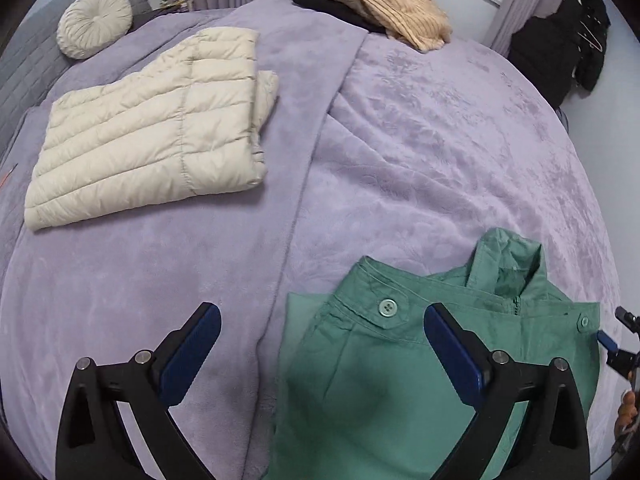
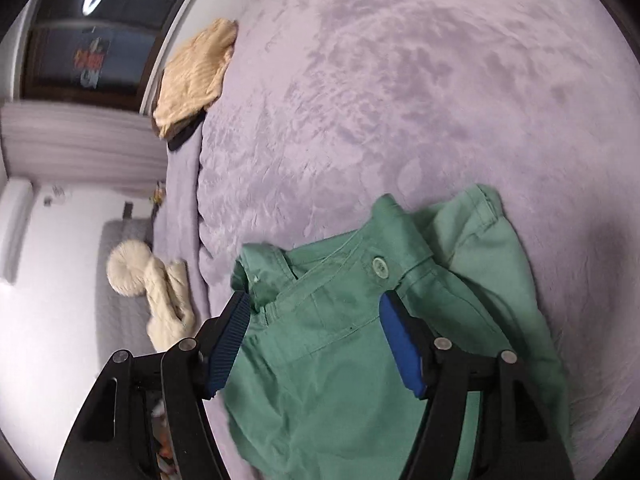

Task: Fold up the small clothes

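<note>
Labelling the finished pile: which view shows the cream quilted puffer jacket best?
Left wrist view: the folded cream quilted puffer jacket lies whole and sharp on the lilac plush blanket. Right wrist view catches only a small, blurred part of it at the left edge.

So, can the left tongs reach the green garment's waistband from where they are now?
Probably yes. The left tongs are open just above the green garment, and nothing lies between them and the waistband; the cream jacket is well away.
</note>
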A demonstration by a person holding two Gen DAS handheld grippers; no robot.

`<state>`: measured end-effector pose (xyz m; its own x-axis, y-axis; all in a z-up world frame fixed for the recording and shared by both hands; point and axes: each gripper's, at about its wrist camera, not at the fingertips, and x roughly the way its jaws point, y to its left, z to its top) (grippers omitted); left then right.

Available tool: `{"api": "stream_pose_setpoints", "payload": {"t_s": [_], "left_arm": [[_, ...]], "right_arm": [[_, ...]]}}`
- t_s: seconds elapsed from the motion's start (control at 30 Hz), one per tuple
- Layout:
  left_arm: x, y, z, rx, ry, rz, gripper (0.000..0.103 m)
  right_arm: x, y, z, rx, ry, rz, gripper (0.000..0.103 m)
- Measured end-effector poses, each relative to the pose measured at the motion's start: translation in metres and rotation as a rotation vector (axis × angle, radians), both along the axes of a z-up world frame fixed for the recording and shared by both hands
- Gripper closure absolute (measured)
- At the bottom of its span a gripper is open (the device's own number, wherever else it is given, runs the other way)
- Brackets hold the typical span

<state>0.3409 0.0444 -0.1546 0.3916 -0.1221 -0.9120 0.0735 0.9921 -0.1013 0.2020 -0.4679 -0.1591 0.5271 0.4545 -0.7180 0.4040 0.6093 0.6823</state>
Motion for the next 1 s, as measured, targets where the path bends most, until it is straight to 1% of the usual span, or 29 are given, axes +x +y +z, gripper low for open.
{"api": "stream_pose_setpoints", "payload": {"t_s": [0.03,0.07,0.1,0.13,0.2,0.23,0.27,0.3,0.33,0.4,0.5,0.57,0.6,0.63,0.67,0.7,0.73,0.77,0.8,0.83,0.9,0.97,1.0], "left_arm": [[0.0,-0.009,-0.006,-0.006,0.018,-0.033,0.002],[0.0,-0.023,-0.015,-0.005,0.038,-0.066,0.002],[-0.002,-0.038,-0.026,0.004,0.061,-0.098,0.002],[-0.006,-0.054,-0.037,0.007,0.081,-0.132,0.002],[-0.015,-0.082,-0.053,0.008,0.101,-0.197,0.002],[-0.02,-0.098,-0.06,0.012,0.104,-0.232,0.002],[-0.024,-0.112,-0.066,0.017,0.102,-0.267,0.002],[-0.027,-0.125,-0.071,0.031,0.091,-0.296,0.002],[-0.03,-0.137,-0.075,0.062,0.071,-0.321,0.002],[-0.027,-0.157,-0.089,0.148,0.031,-0.339,0.002],[-0.012,-0.162,-0.103,0.201,0.009,-0.296,0.002],[0.003,-0.159,-0.106,0.229,-0.017,-0.249,0.002],[0.008,-0.155,-0.105,0.246,-0.031,-0.229,0.002],[0.013,-0.151,-0.103,0.271,-0.045,-0.205,0.002],[0.019,-0.147,-0.1,0.281,-0.051,-0.181,0.002],[0.024,-0.141,-0.093,0.266,-0.049,-0.157,0.002],[0.027,-0.135,-0.087,0.245,-0.053,-0.149,0.002],[0.028,-0.13,-0.077,0.23,-0.073,-0.154,0.002],[0.027,-0.124,-0.069,0.238,-0.097,-0.166,0.002],[0.026,-0.12,-0.063,0.256,-0.115,-0.18,0.002],[0.027,-0.104,-0.055,0.282,-0.127,-0.212,0.002],[0.033,-0.085,-0.057,0.279,-0.098,-0.207,0.002],[0.038,-0.075,-0.062,0.275,-0.069,-0.194,0.002]], "right_arm": [[0.005,0.01,0.002,-0.034,0.011,0.052,0.036],[0.01,0.023,0.001,-0.067,0.028,0.11,0.039],[0.013,0.032,-0.003,-0.088,0.041,0.149,0.048],[0.017,0.043,-0.008,-0.107,0.057,0.189,0.053],[0.026,0.065,-0.024,-0.135,0.09,0.269,0.08],[0.028,0.072,-0.031,-0.139,0.098,0.303,0.084],[0.03,0.083,-0.039,-0.158,0.108,0.352,0.087],[0.036,0.09,-0.044,-0.195,0.119,0.383,0.087],[0.038,0.097,-0.048,-0.262,0.131,0.417,0.087],[0.045,0.1,-0.056,-0.368,0.138,0.438,0.098],[0.057,0.08,-0.061,-0.426,0.14,0.362,0.1],[0.063,0.066,-0.06,-0.475,0.143,0.315,0.101],[0.066,0.06,-0.059,-0.477,0.144,0.299,0.102],[0.067,0.054,-0.059,-0.466,0.146,0.287,0.102],[0.067,0.051,-0.055,-0.459,0.142,0.275,0.099],[0.065,0.05,-0.05,-0.462,0.133,0.27,0.09],[0.061,0.049,-0.042,-0.46,0.118,0.272,0.084],[0.057,0.048,-0.034,-0.454,0.101,0.281,0.066],[0.051,0.047,-0.026,-0.461,0.088,0.286,0.049],[0.044,0.046,-0.016,-0.478,0.074,0.28,0.047],[0.024,0.034,0.001,-0.53,0.056,0.25,0.047],[0.012,0.023,0.011,-0.597,0.065,0.216,0.047],[0.013,0.02,0.011,-0.623,0.082,0.212,0.046]]}}
